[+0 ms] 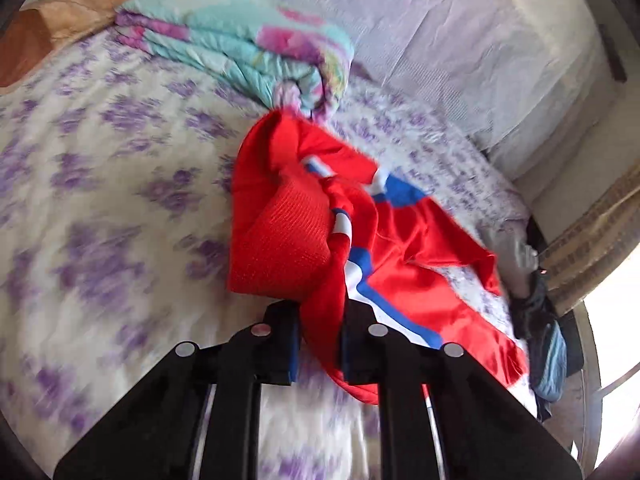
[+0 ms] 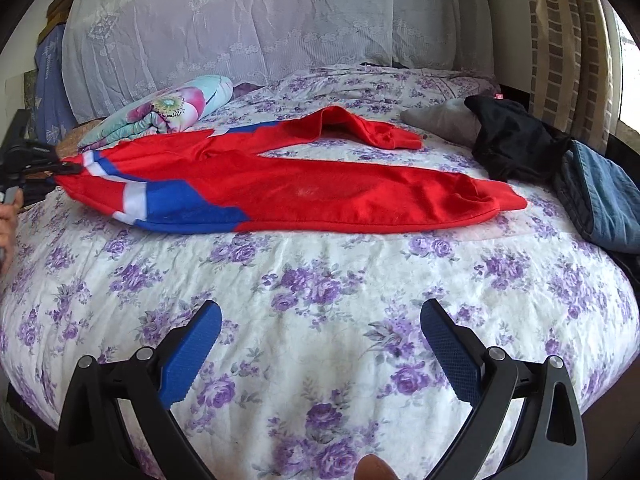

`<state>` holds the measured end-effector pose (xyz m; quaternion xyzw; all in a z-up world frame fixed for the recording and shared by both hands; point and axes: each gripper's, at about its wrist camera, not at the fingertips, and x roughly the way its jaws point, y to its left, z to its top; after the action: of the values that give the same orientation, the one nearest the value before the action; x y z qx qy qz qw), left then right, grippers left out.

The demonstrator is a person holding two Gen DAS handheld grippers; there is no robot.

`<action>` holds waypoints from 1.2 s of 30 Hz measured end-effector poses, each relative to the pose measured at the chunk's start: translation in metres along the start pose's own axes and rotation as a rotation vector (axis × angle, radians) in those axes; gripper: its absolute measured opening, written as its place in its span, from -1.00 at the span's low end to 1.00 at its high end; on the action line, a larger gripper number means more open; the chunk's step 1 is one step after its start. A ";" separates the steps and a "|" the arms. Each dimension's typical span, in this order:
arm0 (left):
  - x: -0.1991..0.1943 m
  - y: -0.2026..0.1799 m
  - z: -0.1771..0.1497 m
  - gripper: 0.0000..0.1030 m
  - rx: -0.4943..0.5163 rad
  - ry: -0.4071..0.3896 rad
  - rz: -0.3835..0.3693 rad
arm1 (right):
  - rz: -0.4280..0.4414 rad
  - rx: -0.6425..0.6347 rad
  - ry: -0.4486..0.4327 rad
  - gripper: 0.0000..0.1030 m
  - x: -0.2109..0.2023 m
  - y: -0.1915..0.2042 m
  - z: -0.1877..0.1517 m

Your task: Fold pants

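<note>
The red pants (image 2: 304, 196), with blue and white panels near the waist, lie spread across the floral bed (image 2: 320, 300), legs pointing right. My left gripper (image 1: 320, 340) is shut on the waist end of the pants (image 1: 304, 216) and lifts it, the fabric bunched between its fingers; it also shows at the left edge of the right wrist view (image 2: 60, 168). My right gripper (image 2: 320, 336) is open and empty, low over the bed's front part, well short of the pants.
A rolled floral quilt (image 2: 168, 108) lies at the back left of the bed. A black garment (image 2: 516, 144), a grey one (image 2: 440, 120) and folded jeans (image 2: 600, 200) lie at the right. A lace curtain (image 2: 260, 20) hangs behind.
</note>
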<state>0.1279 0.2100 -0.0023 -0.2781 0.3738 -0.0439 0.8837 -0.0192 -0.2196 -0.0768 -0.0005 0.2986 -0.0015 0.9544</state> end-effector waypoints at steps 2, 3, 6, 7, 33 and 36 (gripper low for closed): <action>-0.029 0.016 -0.016 -0.74 -0.013 -0.032 0.017 | 0.010 -0.009 -0.010 0.93 -0.001 -0.002 0.001; -0.037 0.026 -0.023 -0.74 -0.022 -0.036 0.036 | 0.017 -0.013 -0.010 0.93 0.000 -0.002 0.002; -0.054 0.060 -0.049 -0.59 -0.042 -0.014 0.112 | 0.046 -0.008 -0.008 0.93 0.004 -0.006 0.007; -0.052 0.071 -0.056 -0.38 -0.047 0.017 0.150 | 0.081 0.000 -0.002 0.93 0.007 -0.008 0.013; 0.111 0.040 0.092 -0.51 0.483 0.158 0.523 | 0.108 0.231 0.274 -0.56 0.290 -0.066 0.238; 0.113 0.049 0.117 -0.51 0.405 0.094 0.564 | 0.102 0.222 0.146 -0.36 0.268 -0.072 0.251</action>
<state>0.2822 0.2725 -0.0337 0.0194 0.4598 0.1159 0.8802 0.3434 -0.2929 -0.0232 0.1206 0.3650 0.0138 0.9230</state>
